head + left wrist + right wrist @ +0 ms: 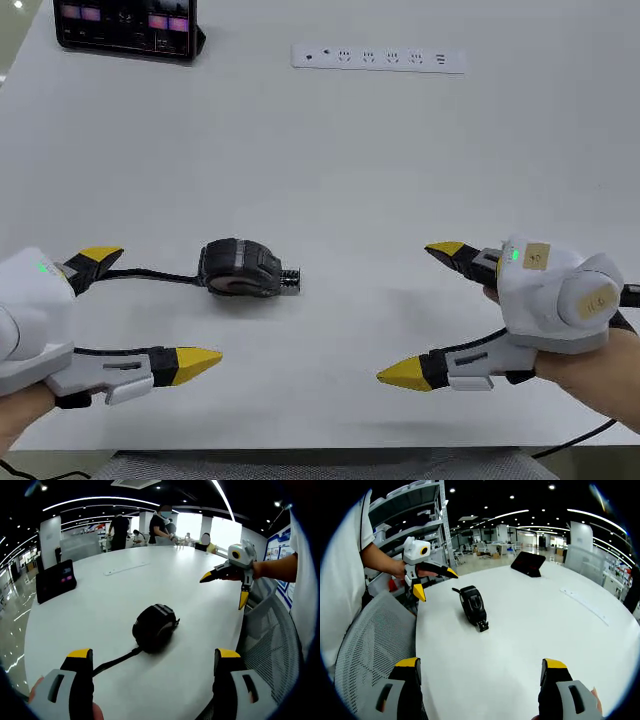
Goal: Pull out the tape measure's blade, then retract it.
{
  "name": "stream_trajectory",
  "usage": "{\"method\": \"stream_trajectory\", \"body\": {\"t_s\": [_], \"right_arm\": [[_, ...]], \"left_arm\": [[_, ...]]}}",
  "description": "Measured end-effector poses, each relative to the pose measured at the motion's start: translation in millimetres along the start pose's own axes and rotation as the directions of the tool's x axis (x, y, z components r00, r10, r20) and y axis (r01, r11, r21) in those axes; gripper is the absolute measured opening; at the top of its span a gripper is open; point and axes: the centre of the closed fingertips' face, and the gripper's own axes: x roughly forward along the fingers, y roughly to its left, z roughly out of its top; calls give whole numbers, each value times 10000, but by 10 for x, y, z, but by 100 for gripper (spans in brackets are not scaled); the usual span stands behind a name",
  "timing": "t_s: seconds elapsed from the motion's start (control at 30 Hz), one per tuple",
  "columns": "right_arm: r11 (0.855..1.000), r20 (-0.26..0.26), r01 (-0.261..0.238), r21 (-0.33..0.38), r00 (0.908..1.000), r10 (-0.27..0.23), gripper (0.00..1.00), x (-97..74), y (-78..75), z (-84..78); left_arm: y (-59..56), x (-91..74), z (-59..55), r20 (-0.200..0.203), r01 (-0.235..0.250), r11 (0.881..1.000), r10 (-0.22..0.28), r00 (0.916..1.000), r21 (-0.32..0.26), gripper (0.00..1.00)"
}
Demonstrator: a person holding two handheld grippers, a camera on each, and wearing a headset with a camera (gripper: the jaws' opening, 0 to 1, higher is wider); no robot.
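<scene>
Tape measure near front edge of table, left tool and right tool flanking it, wide open, empty

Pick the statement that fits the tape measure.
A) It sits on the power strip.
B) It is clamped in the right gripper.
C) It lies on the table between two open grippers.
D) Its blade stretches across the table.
C: the tape measure rests on the table, with the left gripper and right gripper open on either side.
</scene>
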Motion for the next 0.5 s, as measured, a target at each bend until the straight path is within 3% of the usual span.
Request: {"method": "stream_trajectory", "body": {"t_s": [0.5], "right_arm": [[9987, -29, 360, 354, 9994, -359, 99, -223, -55, -149]], "left_arm": [[9, -87, -70, -157, 215, 9997, -214, 9996, 63, 99]]}}
